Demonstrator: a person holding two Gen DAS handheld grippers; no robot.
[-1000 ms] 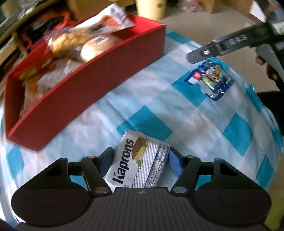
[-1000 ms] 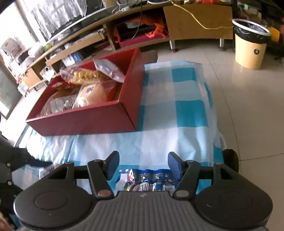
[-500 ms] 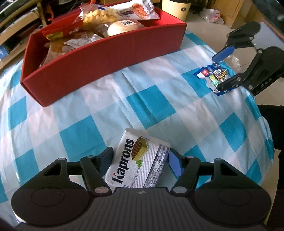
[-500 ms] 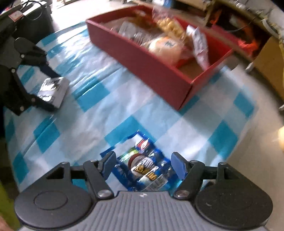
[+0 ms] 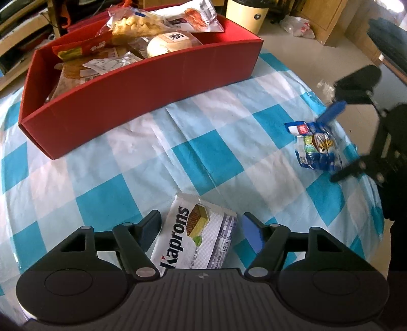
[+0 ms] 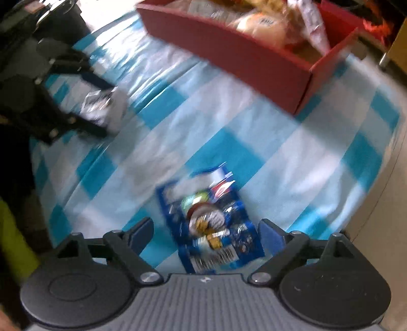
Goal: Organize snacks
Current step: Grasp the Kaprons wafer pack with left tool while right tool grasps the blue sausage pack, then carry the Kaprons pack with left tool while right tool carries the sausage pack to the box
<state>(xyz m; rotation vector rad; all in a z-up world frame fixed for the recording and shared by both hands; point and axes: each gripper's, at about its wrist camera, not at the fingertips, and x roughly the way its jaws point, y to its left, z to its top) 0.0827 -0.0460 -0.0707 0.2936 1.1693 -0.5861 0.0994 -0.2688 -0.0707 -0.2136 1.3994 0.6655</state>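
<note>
A white Kaprons wafer pack [image 5: 198, 236] lies on the checkered cloth between the fingers of my left gripper [image 5: 201, 229]. Its jaws are opening slightly, with a thin gap showing at each pad. In the right wrist view the same pack [image 6: 101, 107] sits blurred inside the left gripper [image 6: 108, 109]. A blue snack packet [image 6: 211, 224] lies flat between the fingers of my right gripper [image 6: 207, 229], whose jaws are opening and stand clear of it. From the left wrist, the right gripper [image 5: 339, 142] straddles that packet [image 5: 315, 145]. A red box [image 5: 142, 84] holds several snacks.
The red box [image 6: 254, 58] sits at the far side of the blue-and-white cloth [image 5: 203, 157]. The table's edge drops to the floor on the right. A yellow bin [image 5: 246, 12] and a white plastic bag [image 5: 297, 25] stand beyond the table.
The right gripper has rolled and its jaws have widened around the blue packet. The left gripper has rolled a little and stays around the wafer pack.
</note>
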